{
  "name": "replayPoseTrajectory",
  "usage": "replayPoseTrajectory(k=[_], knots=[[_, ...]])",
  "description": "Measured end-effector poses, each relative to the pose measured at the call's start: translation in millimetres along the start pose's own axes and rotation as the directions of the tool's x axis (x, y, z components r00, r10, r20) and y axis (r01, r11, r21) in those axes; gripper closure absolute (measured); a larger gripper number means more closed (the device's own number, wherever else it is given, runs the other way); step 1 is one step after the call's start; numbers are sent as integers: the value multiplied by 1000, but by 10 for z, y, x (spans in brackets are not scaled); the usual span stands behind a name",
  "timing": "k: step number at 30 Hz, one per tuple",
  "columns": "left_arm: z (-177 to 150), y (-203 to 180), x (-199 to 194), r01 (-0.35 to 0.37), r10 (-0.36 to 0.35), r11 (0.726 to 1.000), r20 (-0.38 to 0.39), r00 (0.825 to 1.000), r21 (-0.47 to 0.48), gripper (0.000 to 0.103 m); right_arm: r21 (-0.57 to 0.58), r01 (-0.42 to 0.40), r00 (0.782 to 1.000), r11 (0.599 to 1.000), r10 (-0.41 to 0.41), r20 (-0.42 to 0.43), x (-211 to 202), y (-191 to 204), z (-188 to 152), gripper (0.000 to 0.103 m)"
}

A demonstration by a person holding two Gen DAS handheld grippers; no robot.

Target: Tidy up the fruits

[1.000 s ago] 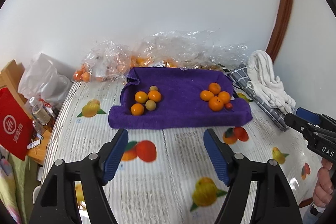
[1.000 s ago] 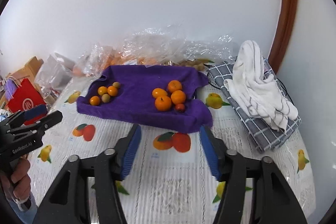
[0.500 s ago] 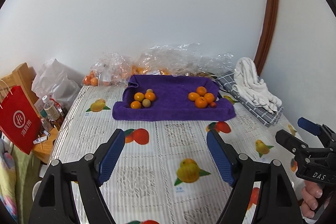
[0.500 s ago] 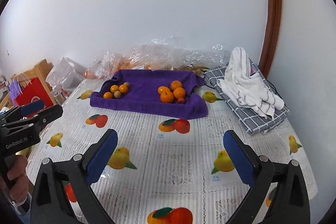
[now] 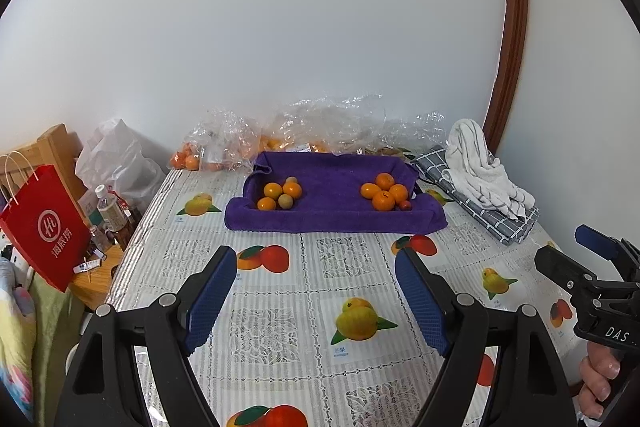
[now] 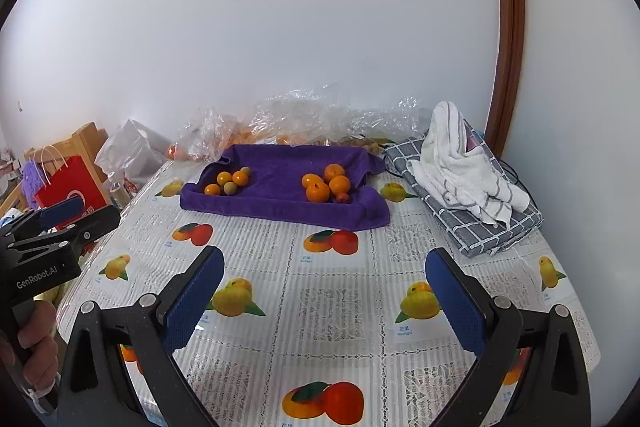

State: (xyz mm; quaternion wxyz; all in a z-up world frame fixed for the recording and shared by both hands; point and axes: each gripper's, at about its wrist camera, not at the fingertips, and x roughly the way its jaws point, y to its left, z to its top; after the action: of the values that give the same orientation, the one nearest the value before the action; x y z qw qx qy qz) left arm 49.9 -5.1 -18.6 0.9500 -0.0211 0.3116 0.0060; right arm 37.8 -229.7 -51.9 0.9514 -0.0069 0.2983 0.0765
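A purple towel [image 5: 332, 211] [image 6: 276, 203] lies at the far side of the table. On its left sits a group of small oranges and brownish round fruits [image 5: 280, 195] [image 6: 229, 183]. On its right sits a group of larger oranges with one small red fruit [image 5: 384, 195] [image 6: 324, 185]. My left gripper [image 5: 316, 283] is open and empty, well back from the towel. My right gripper [image 6: 320, 287] is open and empty, also well back. Each gripper shows at the edge of the other's view, the right [image 5: 592, 267] and the left [image 6: 60, 227].
Clear plastic bags with more fruit [image 5: 288, 135] lie behind the towel by the wall. A white towel on a grey checked cloth [image 5: 480, 179] lies at the right. A red paper bag [image 5: 44, 227], bottles and a white bag stand off the table's left edge.
Both grippers have pulled back and up from the purple towel, so more of the table shows. The right gripper has opened wider. The fruit has not moved.
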Motion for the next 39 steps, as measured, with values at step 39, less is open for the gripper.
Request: replayPoseTrajectory(k=[39], knots=[[24,-41,-82,2,-2,1000,5,1000,2,22,10,-9,1000,1000,9,-1,-37,-4,-5,3]])
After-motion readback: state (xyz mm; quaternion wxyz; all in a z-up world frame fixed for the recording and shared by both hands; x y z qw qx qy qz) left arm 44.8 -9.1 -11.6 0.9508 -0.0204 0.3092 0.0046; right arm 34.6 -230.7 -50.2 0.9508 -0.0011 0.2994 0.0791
